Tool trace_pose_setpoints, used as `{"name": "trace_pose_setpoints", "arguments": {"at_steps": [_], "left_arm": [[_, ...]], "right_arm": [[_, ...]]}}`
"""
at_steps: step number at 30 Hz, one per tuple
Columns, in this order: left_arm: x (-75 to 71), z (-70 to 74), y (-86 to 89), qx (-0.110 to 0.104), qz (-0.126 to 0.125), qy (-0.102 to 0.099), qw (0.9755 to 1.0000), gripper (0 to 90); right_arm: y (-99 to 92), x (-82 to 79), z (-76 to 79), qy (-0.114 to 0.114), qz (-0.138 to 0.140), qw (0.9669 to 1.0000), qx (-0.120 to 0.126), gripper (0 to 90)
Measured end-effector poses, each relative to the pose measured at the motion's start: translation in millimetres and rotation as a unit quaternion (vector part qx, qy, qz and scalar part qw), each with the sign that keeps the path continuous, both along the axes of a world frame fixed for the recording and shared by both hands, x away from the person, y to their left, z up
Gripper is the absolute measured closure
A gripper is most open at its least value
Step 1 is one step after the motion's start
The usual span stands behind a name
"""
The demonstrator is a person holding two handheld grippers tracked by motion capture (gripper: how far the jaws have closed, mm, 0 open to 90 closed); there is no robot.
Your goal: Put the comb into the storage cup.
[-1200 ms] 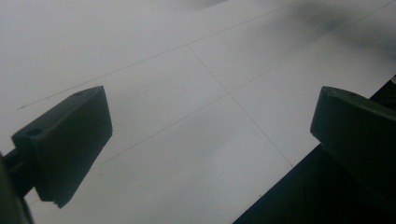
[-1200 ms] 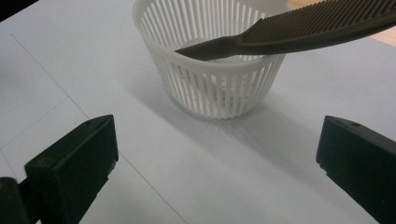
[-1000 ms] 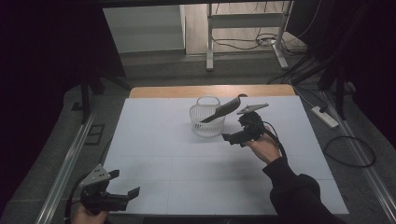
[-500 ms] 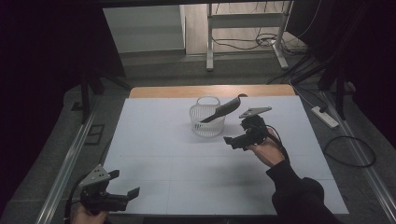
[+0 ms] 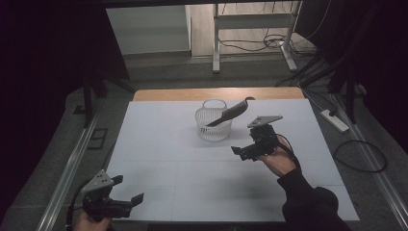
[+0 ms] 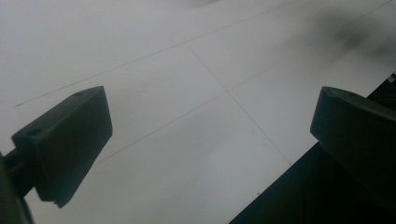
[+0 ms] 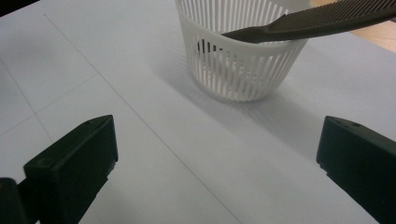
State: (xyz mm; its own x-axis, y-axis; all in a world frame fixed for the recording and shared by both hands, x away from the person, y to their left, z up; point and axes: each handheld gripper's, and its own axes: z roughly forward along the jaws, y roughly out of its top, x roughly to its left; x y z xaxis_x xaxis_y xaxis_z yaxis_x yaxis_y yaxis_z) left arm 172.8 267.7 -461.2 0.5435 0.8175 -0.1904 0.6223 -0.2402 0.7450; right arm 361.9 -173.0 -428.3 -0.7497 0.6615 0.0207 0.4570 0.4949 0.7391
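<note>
A white slotted basket stands upright at the back middle of the white table. A black comb leans in it, its handle sticking out over the right rim. My right gripper hovers just right of and in front of the basket, open, with nothing between its jaws. At the table's front left corner my left gripper is open over bare table beside the edge.
A wooden strip runs along the table's far edge. Metal rails flank the table. A power strip and cables lie on the floor at the right. Stand legs rise behind the table.
My right gripper has drawn back a little from the basket toward the person. The left gripper, basket and comb have not moved.
</note>
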Motion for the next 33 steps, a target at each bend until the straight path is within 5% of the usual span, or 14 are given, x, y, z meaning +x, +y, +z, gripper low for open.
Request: {"name": "trace_pose_setpoints", "arguments": {"at_steps": [33], "left_arm": [[0.1,0.0,0.8,-0.003,0.005,0.002,1.0,0.0]], "right_arm": [[-21.3,-31.8,-7.8,0.022,0.024,0.9995,0.005,0.0]]}}
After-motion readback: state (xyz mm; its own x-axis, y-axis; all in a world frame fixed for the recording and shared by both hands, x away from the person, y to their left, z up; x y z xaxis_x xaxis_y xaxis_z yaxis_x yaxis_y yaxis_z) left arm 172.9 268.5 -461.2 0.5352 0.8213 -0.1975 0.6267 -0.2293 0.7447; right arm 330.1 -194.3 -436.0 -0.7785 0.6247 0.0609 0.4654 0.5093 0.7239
